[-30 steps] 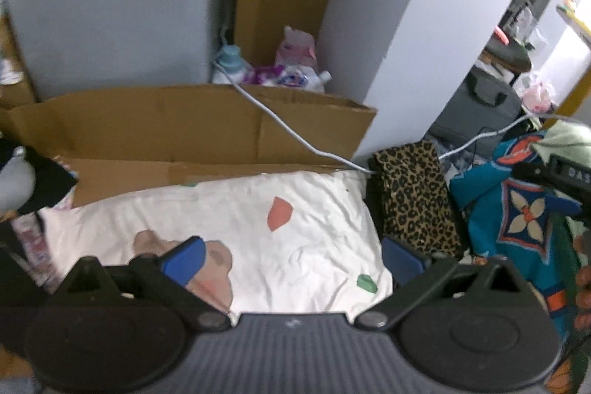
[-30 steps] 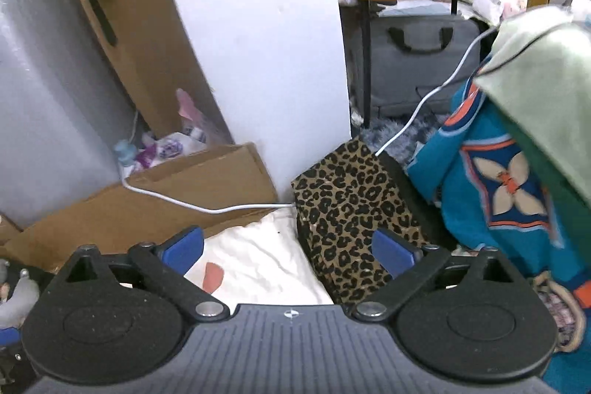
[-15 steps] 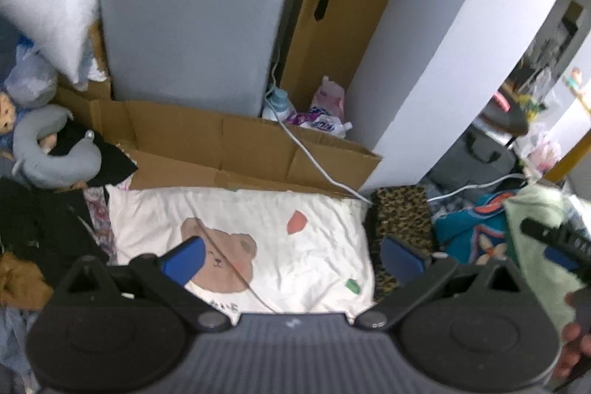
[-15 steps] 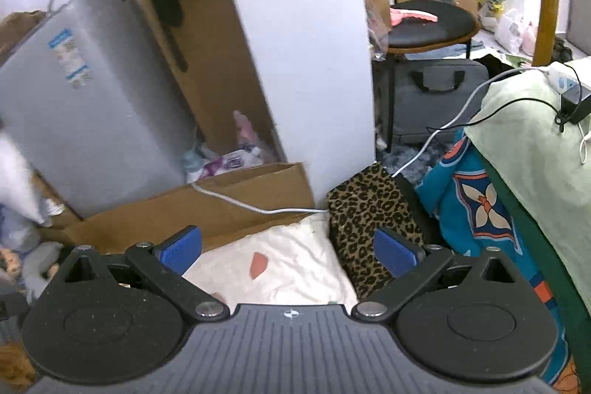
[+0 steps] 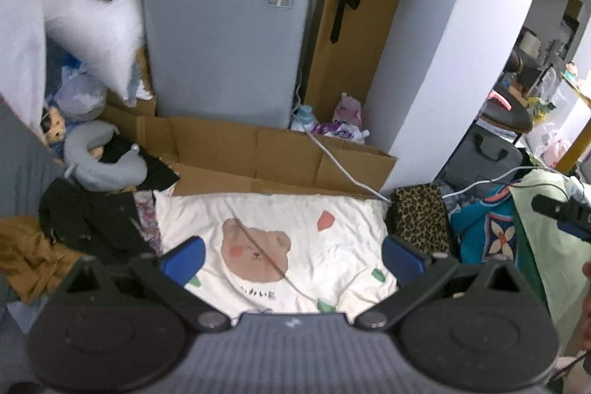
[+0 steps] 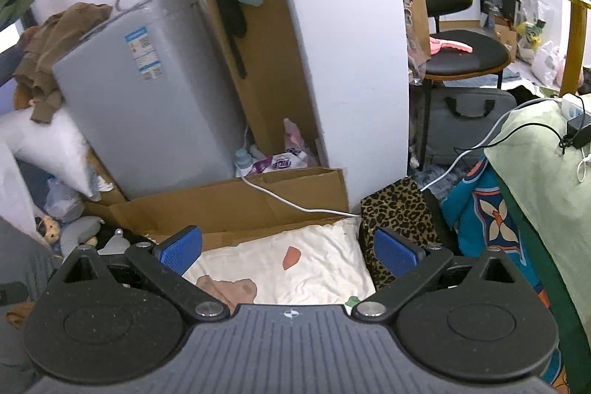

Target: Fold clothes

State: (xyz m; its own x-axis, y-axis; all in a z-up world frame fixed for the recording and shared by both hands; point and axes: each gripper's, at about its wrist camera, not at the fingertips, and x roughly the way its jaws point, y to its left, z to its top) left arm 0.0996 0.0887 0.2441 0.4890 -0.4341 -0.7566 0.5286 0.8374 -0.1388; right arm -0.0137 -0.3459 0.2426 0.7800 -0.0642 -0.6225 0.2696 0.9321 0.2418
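A white cloth with a bear print (image 5: 280,239) lies spread flat on the floor, and its right part (image 6: 314,268) shows in the right wrist view. My left gripper (image 5: 291,263) hangs open well above it, nothing between its blue pads. My right gripper (image 6: 288,252) is open too, high over the cloth's right edge. A folded leopard-print piece (image 5: 419,222) (image 6: 399,213) lies right of the white cloth. A heap of black and brown clothes (image 5: 85,228) sits to the left. The right gripper's tip (image 5: 561,211) shows at the left wrist view's right edge.
Flattened cardboard (image 5: 266,154) lies behind the cloth, in front of a grey washing machine (image 5: 225,24). A white cable (image 5: 340,165) crosses the cardboard. A teal patterned cloth (image 6: 491,220) and pale green cover (image 6: 546,180) lie right. A white pillar (image 6: 347,43), black chair (image 6: 461,54) and grey bag (image 6: 465,120) stand behind.
Both grippers have risen and pulled back from the white cloth. The washing machine, pillows and clothes heap have come into view. Both stay open.
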